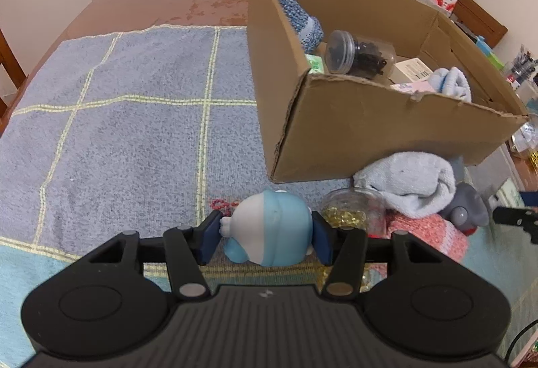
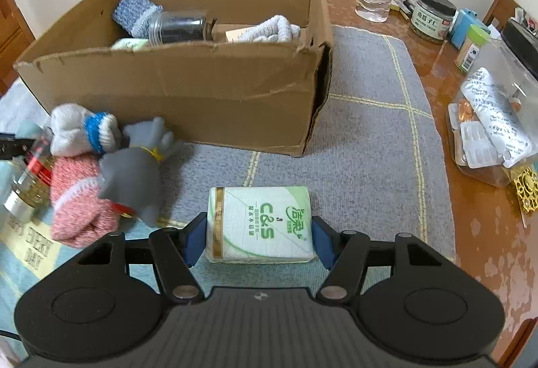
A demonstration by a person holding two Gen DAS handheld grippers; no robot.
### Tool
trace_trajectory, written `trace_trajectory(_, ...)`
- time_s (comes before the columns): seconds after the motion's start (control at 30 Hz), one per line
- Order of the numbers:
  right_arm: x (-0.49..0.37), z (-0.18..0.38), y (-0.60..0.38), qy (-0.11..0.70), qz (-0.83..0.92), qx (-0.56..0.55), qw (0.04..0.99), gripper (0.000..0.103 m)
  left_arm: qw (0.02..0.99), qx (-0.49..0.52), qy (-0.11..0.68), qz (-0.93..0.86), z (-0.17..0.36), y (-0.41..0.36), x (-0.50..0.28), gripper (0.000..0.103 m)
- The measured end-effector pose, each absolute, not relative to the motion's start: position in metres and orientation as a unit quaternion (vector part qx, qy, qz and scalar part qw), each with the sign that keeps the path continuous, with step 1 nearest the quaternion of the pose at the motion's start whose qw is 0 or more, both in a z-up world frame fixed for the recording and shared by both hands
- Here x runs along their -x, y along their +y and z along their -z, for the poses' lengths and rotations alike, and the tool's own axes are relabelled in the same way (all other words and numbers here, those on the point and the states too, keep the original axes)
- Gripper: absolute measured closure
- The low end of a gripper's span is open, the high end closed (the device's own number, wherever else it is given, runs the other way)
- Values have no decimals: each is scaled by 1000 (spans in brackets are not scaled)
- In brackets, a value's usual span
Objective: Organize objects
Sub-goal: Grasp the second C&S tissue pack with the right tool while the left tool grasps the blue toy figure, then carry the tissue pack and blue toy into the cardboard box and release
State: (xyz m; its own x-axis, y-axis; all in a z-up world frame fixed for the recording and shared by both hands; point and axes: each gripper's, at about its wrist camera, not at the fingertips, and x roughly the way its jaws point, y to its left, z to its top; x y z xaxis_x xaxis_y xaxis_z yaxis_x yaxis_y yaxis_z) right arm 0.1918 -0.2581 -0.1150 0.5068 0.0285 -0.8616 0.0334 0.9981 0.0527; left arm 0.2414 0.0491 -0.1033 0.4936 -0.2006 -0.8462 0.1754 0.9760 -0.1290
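Left wrist view has the left gripper (image 1: 267, 238) clamped across a blue-and-white toy (image 1: 269, 230), and the right gripper (image 2: 257, 235) squeezes a tissue pack (image 2: 260, 226), both low over the desk (image 2: 477, 233), presumably bound for the box (image 1: 363, 132) at 1 o'clock.
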Motion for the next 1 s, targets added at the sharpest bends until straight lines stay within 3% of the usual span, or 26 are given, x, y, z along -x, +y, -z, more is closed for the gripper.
trace_trajectory(0.63, -190, 25, -243, 455, -56, 23, 888, 34, 865, -31, 477, 151, 14, 44, -225, 49)
trace_trajectory(1.0, -209, -14, -228, 406, -88, 37, 909, 34, 876, -30, 444, 185, -24, 4, -268, 49)
